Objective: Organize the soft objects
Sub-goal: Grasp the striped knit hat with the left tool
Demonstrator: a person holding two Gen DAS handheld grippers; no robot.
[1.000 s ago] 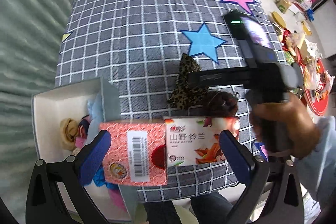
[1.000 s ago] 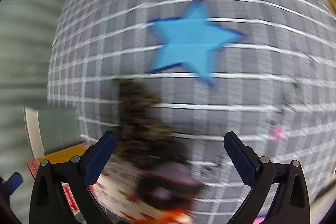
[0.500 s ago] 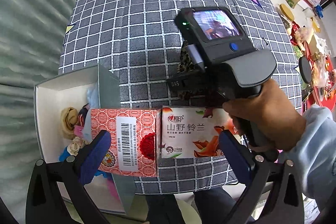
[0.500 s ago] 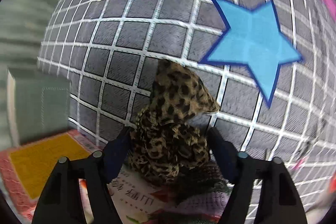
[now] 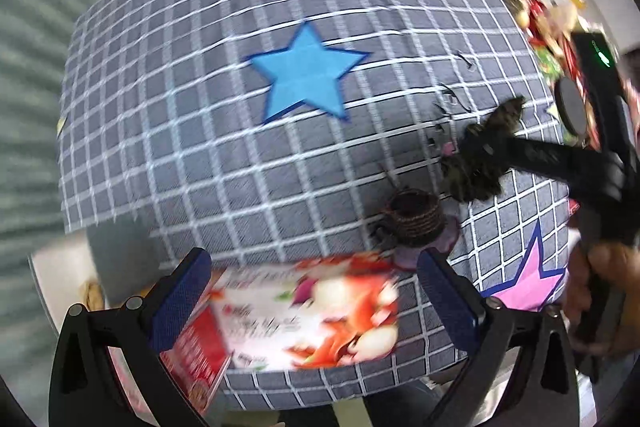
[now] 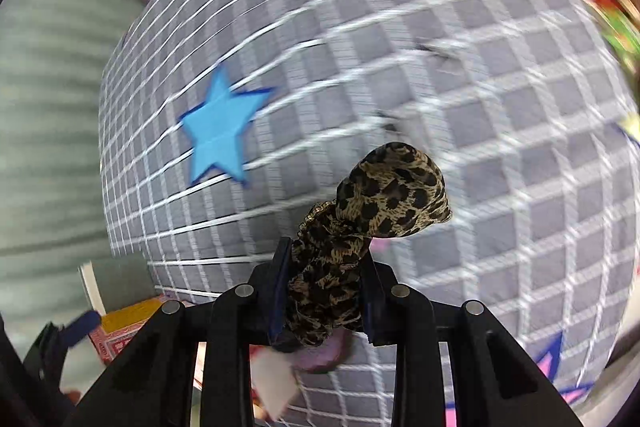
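**A:** right cam is a close-up: right gripper (image 6: 325,291) is clenched on the leopard-print scrunchie (image 6: 372,215), lifted off the checked tablecloth (image 6: 460,75).

**B:** left cam adds context. The left gripper (image 5: 312,291) is spread wide, holding nothing, over a white tissue pack (image 5: 320,315) and red tissue pack (image 5: 200,355). There's a dark coil hair tie (image 5: 414,213) on the cloth too.

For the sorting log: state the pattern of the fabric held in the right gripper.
Leopard print, tan with dark spots, on the soft fabric scrunchie; clearest in the right wrist view.
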